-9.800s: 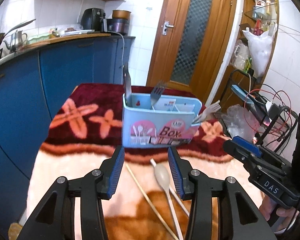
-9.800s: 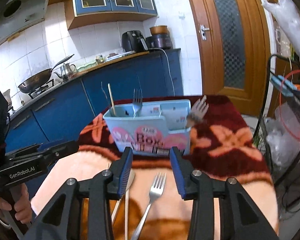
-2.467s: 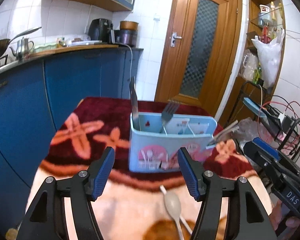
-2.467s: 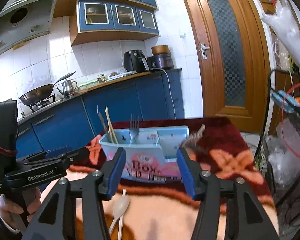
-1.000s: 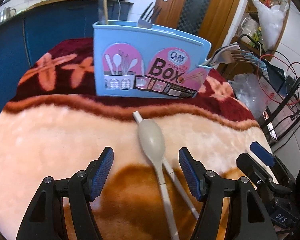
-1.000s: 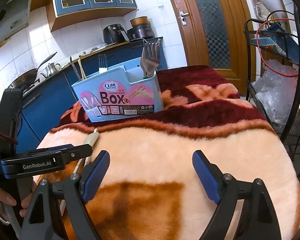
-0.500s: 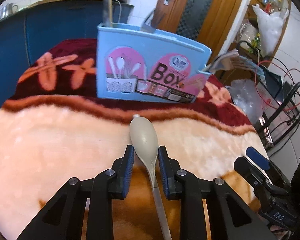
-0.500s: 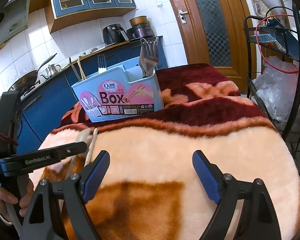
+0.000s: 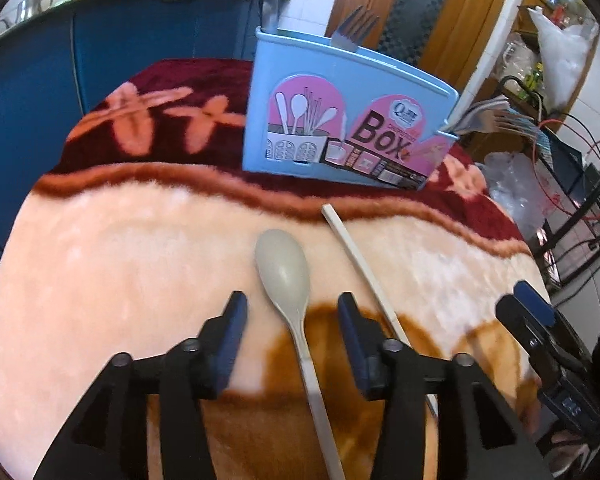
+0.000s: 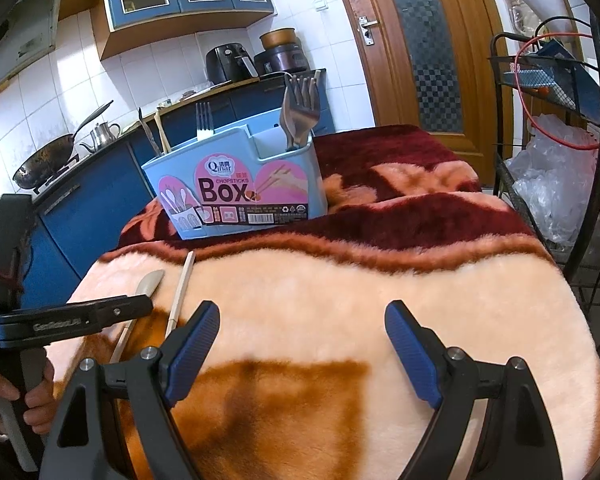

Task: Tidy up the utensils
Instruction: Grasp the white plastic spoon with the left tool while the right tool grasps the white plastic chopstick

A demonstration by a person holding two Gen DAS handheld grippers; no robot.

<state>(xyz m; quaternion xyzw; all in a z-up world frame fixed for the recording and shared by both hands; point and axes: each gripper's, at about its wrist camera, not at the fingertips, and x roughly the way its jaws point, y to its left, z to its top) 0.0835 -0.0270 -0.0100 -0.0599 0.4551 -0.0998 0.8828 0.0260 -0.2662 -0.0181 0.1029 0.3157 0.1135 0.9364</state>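
A pale plastic spoon (image 9: 284,268) lies on the plush blanket (image 9: 100,264), bowl toward the box, with its neck between the fingers of my left gripper (image 9: 291,308). The jaws are opening and the pads stand clear of the spoon. A pale chopstick (image 9: 360,264) lies just right of the spoon, apart from it. The light blue utensil box (image 9: 340,128) stands behind them and holds a fork, a knife and wooden forks. My right gripper (image 10: 302,316) hovers wide open over bare blanket, nothing between its fingers. The right wrist view shows the spoon (image 10: 150,282) and chopstick (image 10: 182,284) at the left.
Blue kitchen cabinets (image 9: 28,92) run along the left and back. A wire rack (image 10: 540,92) with red cables and a plastic bag stands off the table's right edge. A wooden door (image 10: 420,40) is behind. A hand (image 10: 32,400) grips the left gripper's handle.
The left jaws, narrow around the spoon's neck half a second ago, have spread apart. The spoon now lies left of the chopstick instead of across it. The right gripper has not moved.
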